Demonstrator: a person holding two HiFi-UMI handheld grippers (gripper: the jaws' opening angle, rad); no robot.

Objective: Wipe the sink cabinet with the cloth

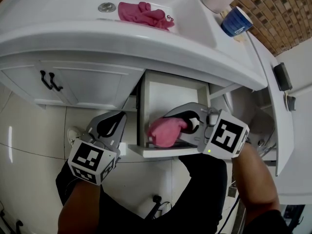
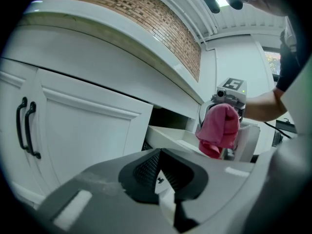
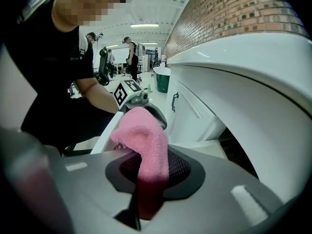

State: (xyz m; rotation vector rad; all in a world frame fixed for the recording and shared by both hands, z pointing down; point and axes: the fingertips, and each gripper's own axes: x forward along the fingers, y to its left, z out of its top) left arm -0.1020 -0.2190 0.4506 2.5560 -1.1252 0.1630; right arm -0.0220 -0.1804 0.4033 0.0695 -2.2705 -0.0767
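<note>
The light is bright and even; I see a ceiling strip (image 3: 142,25) far beyond my right claw (image 3: 146,179). Glare washes the white counter (image 1: 58,33) above both claws, while the recess (image 2: 168,117) ahead of my left claw (image 2: 168,201) sits in shadow. Both claw views bend hard, blacken at the corners, and blur near the lens.

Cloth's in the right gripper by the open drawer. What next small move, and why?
Likely lower the right gripper so the pink cloth meets the open drawer: its jaws are clamped on the cloth, which hangs over the drawer.
</note>
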